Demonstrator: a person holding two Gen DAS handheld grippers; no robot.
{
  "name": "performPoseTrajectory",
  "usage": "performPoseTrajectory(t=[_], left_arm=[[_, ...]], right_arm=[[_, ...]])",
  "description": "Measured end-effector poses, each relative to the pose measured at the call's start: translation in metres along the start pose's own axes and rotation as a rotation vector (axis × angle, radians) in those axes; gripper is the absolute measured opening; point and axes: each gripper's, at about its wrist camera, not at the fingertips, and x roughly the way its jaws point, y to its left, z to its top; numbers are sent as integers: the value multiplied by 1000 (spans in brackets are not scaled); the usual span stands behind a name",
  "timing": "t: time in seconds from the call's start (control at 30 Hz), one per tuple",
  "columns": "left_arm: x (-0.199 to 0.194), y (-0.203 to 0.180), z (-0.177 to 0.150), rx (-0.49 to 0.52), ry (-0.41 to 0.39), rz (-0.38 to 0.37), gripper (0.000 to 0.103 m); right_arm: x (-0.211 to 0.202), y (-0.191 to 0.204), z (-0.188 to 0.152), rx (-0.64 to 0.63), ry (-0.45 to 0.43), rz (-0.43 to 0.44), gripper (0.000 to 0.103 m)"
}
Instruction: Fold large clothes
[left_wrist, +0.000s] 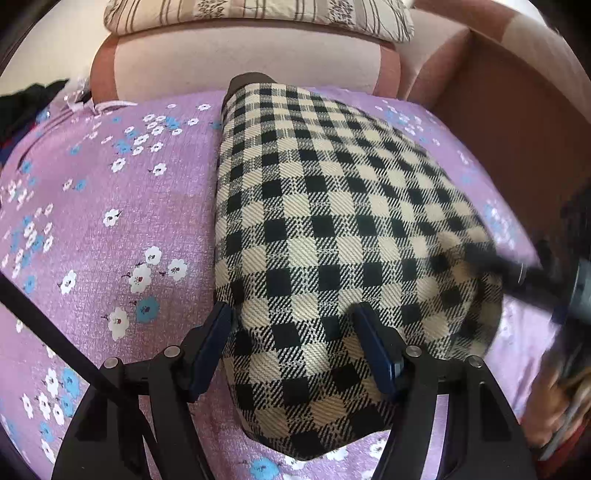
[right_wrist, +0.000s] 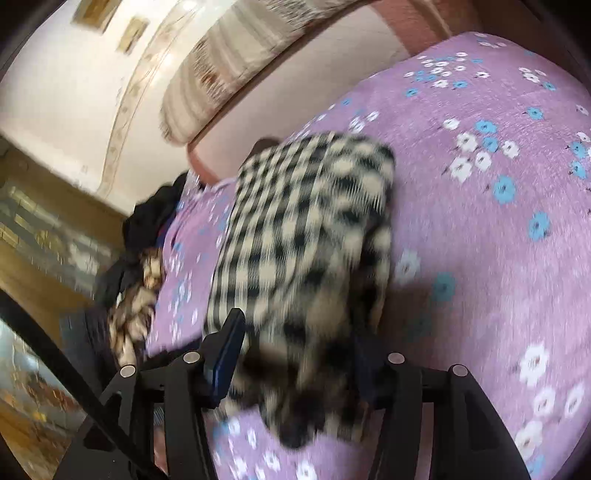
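Two tools: both over one checked garment (left_wrist: 332, 229) on the bed.
Garment: black-and-cream check, already folded into a long narrow bundle lying on the purple flowered sheet (left_wrist: 110, 221); its far end reaches toward the headboard (left_wrist: 240, 62), its near end sits under the tools.
Left tool (left_wrist: 295, 332): jaws spread, one blue pad at the bundle's left edge, the other resting on top of the cloth; nothing pinched. It points steeply down, probably to press or steady the near end.
Right tool (right_wrist: 295, 354): jaws apart, straddling the near corner of the garment (right_wrist: 306, 258); the left pad is clear of the cloth, the right pad is lost in blur, so no clamping shows. In the left view it appears as a dark smear at the bundle's right side.
Blur: the right view is badly smeared, so fine contact there cannot be read.
Why so placed: the bundle lies lengthwise mid-bed, where both tools can take its near end for a further fold.
Stage: judged late; the piece looks compact, with perhaps one more fold or a smoothing left.
Other clothes (right_wrist: 140, 258): a dark and patterned heap at the bed's edge, seemingly waiting.
Pillow (left_wrist: 258, 14): striped, behind the headboard, out of the way.
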Motion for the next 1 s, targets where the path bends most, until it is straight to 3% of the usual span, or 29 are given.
performPoseTrajectory(t=[0.1,0.13,0.17,0.2,0.37,0.47,0.6,0.73,0.83,0.87,0.93,1.0], left_arm=[[-16,7,1,-23,-39,-33,67],[-20,8,1,-24,-52,-33,67],[-25,9,1,-17,-64,-20,67],[-27,9,2,-7,-72,-2,67],[-30,2,-2,56,-77,77,67],[-21,-7,-11,139,-71,153,68],[0,-22,-33,273,-34,252,68],[10,-37,-55,389,-70,343,68],[2,-34,-54,377,-72,315,68],[-5,-29,-52,350,-66,278,68],[-21,-21,-51,302,-64,210,67],[-41,-10,-50,260,-90,161,67]], right_arm=[[9,14,-21,-86,42,-46,60],[14,19,-28,-117,50,-77,52],[17,21,-33,-133,61,-88,20],[20,25,-34,-149,84,-87,11],[-14,40,-29,-179,26,-92,6],[-24,31,-33,-167,48,-146,6],[-1,4,-48,-142,163,-281,7],[-3,18,-44,-203,140,-331,7],[-10,26,-38,-246,131,-386,13],[-13,24,-33,-238,117,-401,21],[-27,17,-21,-195,61,-418,34],[-45,4,-8,-124,-26,-393,37]])
